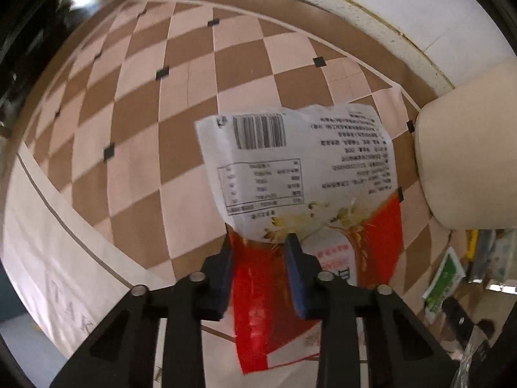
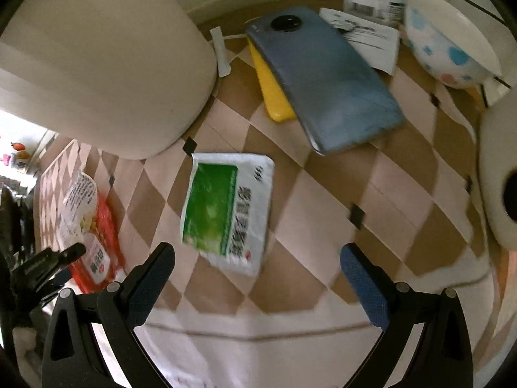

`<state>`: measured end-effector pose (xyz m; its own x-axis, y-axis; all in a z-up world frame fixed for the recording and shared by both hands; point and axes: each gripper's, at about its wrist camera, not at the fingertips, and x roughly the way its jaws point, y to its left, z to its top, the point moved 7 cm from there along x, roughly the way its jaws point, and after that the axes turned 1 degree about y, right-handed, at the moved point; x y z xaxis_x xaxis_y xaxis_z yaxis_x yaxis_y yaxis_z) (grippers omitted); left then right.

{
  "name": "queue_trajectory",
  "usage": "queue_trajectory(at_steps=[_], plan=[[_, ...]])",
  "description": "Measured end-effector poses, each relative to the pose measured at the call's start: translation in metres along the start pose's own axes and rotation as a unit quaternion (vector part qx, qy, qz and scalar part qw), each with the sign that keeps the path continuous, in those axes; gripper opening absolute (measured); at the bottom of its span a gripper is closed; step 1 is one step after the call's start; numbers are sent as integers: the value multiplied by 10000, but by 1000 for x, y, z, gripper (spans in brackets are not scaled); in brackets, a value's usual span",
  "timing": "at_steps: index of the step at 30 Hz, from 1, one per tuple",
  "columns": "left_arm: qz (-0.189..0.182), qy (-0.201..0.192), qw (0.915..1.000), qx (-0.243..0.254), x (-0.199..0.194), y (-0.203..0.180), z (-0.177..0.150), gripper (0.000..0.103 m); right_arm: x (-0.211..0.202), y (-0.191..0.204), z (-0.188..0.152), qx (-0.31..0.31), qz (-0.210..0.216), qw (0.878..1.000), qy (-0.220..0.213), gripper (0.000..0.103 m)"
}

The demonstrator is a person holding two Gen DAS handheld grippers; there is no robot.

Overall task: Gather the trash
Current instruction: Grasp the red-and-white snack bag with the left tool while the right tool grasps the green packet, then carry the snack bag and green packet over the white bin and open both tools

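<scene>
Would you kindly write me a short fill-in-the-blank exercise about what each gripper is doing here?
1. The left gripper is shut on a red and ____ food wrapper.
2. The right gripper, jaws wide open, faces a white packet with a ____ panel.
3. The blue phone lies on top of a ____ object.

Missing words: white; green; yellow

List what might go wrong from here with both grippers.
1. The left gripper pinches only the red wrapper at its lower part, so it may slip out when lifted.
2. The right gripper is open near the green packet; the phone lies just beyond and could be bumped.
</scene>
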<state>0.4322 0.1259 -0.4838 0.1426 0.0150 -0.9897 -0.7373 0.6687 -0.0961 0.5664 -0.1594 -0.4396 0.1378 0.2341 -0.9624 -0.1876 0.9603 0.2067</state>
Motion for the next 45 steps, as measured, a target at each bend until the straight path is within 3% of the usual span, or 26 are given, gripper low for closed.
queue_trajectory(at_steps=[5, 8, 10, 12, 13, 14, 16, 23, 32, 39, 45], plan=[[86, -352, 9992, 153, -27, -8, 7, 10, 14, 19, 11, -201, -327, 9989, -258, 102], [192, -672, 9973, 239, -51, -12, 11, 8, 19, 31, 14, -401, -679, 9960, -428, 91], [271, -858, 9956, 273, -65, -10, 11, 7, 19, 39, 17, -680, -980, 9907, -650, 68], [390, -1061, 9931, 322, -81, -9, 10, 6, 20, 52, 19, -978, -1028, 9863, -839, 55], [419, -1118, 9923, 329, -87, -7, 7, 6, 20, 58, 18, -1098, -1015, 9849, -875, 36], [445, -1160, 9917, 330, -91, -6, 4, 6, 19, 65, 15, -1267, -1031, 9822, -923, 31], [450, -1235, 9908, 308, -105, 1, 0, 5, 20, 76, 9, -1450, -988, 9804, -901, 11], [510, -1529, 9868, 135, -138, 46, -10, 3, -13, 104, -19, -1572, -178, 9827, -963, 10], [742, -1887, 9787, -335, -190, 124, -49, 3, -67, 154, -67, -2317, 618, 9670, -865, 9], [942, -2053, 9702, -882, -222, 213, -113, 3, -88, 223, -135, -2996, 1020, 9451, -810, 9], [1038, -2039, 9619, -1497, -234, 307, -194, 3, -104, 288, -219, -3519, 1307, 9240, -733, 9]])
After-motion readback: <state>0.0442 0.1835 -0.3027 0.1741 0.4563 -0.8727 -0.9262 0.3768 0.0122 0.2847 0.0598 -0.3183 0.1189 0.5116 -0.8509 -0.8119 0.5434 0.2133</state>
